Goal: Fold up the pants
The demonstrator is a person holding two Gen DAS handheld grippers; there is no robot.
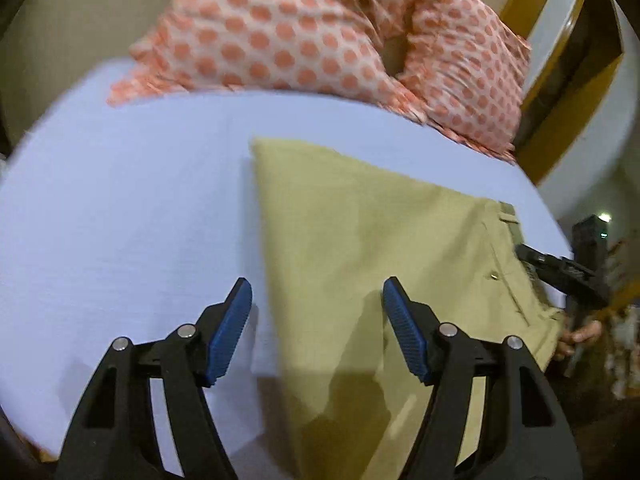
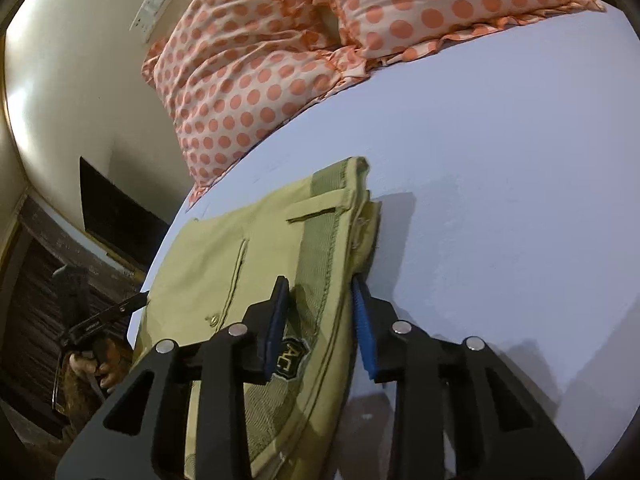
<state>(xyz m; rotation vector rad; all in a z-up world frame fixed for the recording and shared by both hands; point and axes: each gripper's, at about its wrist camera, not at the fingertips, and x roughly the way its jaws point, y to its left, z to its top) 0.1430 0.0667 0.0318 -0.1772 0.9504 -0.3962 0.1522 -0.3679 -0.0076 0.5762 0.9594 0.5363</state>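
Orange-dotted pillows [image 2: 256,80] at head of pale bedsheet [image 2: 500,160]; wall switch plate [image 2: 154,6]; dark panel [image 2: 116,216], perhaps TV.

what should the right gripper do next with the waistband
Probably close on it. The right gripper has its jaws open astride the waistband edge of the khaki pants, which lie folded on the bed sheet. The left gripper hovers open above the other end.

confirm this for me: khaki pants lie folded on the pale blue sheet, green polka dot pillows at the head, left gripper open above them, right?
One detail is off: the pillows have orange polka dots, not green, as the right wrist view shows clearly. The rest holds: the khaki pants lie folded on the pale blue sheet, and the left gripper is open above them.
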